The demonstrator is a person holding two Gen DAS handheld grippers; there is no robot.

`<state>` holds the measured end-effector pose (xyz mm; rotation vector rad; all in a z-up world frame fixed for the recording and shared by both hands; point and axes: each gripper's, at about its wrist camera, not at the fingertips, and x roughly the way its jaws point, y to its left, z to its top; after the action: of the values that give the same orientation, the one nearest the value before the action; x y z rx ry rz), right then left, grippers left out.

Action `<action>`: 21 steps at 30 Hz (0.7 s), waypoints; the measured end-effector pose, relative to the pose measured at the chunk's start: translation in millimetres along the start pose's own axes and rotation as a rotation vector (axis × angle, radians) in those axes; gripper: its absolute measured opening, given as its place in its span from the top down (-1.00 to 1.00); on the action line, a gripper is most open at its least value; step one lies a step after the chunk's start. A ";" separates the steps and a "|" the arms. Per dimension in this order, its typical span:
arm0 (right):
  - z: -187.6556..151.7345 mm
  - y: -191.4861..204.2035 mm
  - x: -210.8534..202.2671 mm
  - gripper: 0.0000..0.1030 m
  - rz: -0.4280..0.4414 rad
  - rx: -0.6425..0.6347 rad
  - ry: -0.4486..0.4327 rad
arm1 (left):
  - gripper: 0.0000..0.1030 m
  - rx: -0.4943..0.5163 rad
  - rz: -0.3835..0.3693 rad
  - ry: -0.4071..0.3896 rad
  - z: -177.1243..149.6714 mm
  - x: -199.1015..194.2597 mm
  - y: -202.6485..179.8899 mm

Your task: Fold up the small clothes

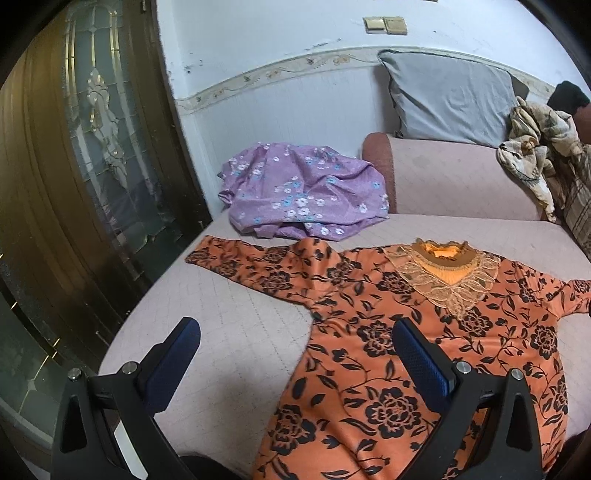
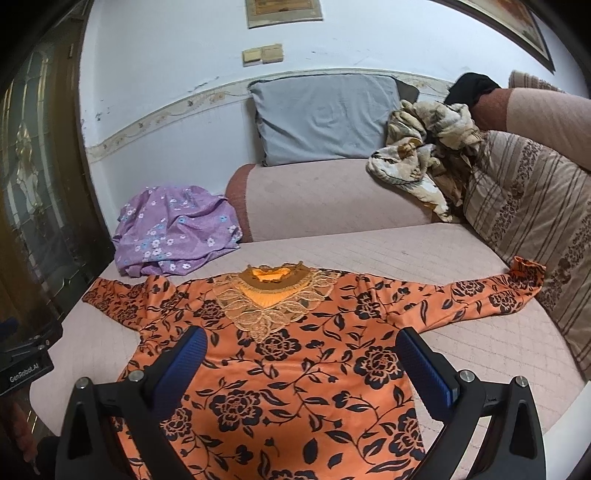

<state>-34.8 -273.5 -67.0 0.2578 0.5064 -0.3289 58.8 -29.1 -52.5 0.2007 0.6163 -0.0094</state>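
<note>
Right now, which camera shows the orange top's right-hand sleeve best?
The right wrist view: the orange top shows that sleeve stretched fully out to its cuff. The left wrist view cuts the sleeve off at the frame edge.

**Room: sofa corner, pale wall**

Pale wall (image 2: 166,74) ahead, with floral border strip (image 2: 177,107) and two brass switch plates (image 2: 263,54). Framed picture (image 2: 284,13) above. Grey cushion (image 2: 325,118) ahead on pink quilted sofa (image 2: 461,339). Striped cushion (image 2: 532,214) far right. Dark wood door (image 1: 85,147) with leaded glass, far left.
</note>
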 end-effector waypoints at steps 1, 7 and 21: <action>0.7 -5.5 3.0 -1.00 -0.003 0.011 0.003 | -1.00 -0.001 -0.018 0.015 -0.2 5.5 -4.2; 1.3 -97.8 53.1 -1.00 -0.045 0.202 0.011 | -1.00 0.070 -0.132 0.229 -21.1 84.7 -53.7; -30.8 -468.3 137.0 -0.74 -0.380 0.994 -0.092 | -1.00 0.049 -0.233 0.517 -77.2 176.6 -116.7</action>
<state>-107.8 -725.8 -237.8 1.1100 0.2611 -0.9529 150.8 -119.9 -237.0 0.1777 1.1533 -0.2029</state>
